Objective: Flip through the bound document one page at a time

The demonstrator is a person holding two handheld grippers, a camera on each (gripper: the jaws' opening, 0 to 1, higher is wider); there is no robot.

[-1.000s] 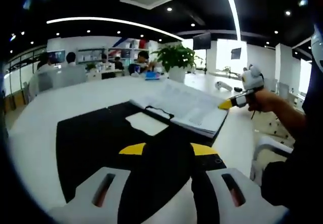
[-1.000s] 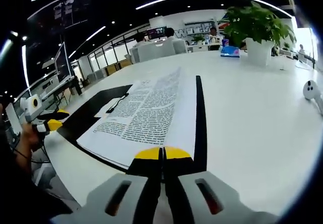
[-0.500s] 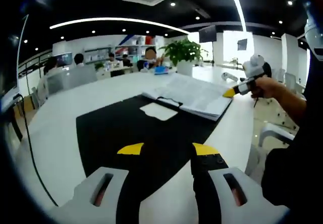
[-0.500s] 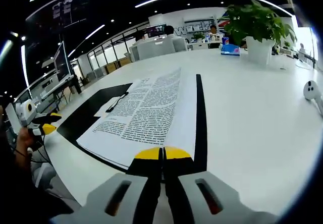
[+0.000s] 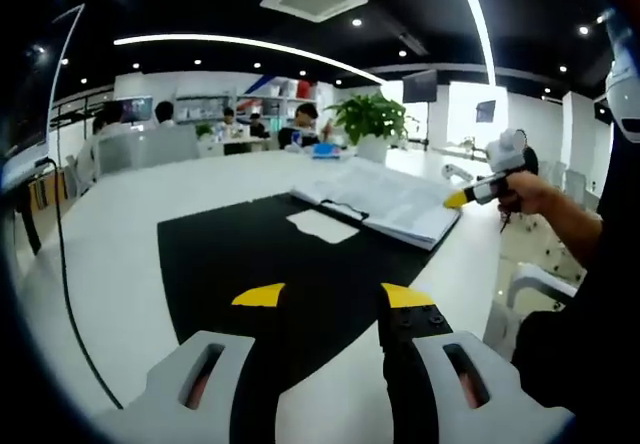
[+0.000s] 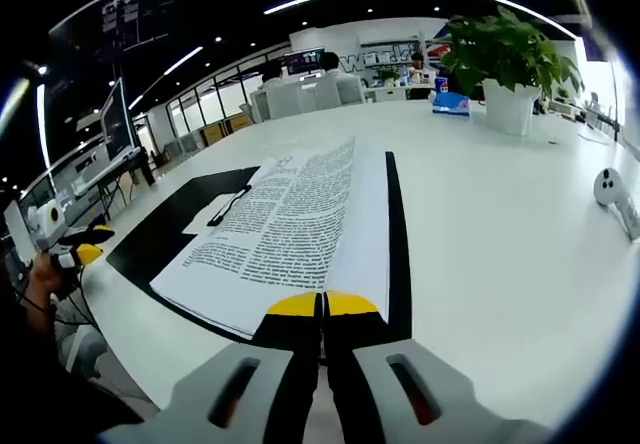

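Document: the open bound document of white printed pages in a black cover [image 6: 300,229] lies flat on the white table [image 6: 500,214], near the edge where I stand, with its black cover spread toward my left side.
Right tool: my right tool [image 6: 322,306] sits at the near edge of the right-hand page, yellow tips pressed together; clenched, but I cannot tell whether a sheet is caught between them.
Left tool: my left tool [image 5: 333,295] hangs released, tips apart, above the black cover, touching nothing.
Step in hand: I judge this to be taking up one page at its near edge.
How to do it well: pinch only the top sheet, lift gently, carry it over toward the binder clip; keep my left tool ready to hold down the turned side.
Left gripper view adds: my right tool [image 5: 462,197] meeting the page edge side-on.
Right gripper view adds: the printed text, the black binder clip [image 6: 229,207], the potted green plant [image 6: 495,59].
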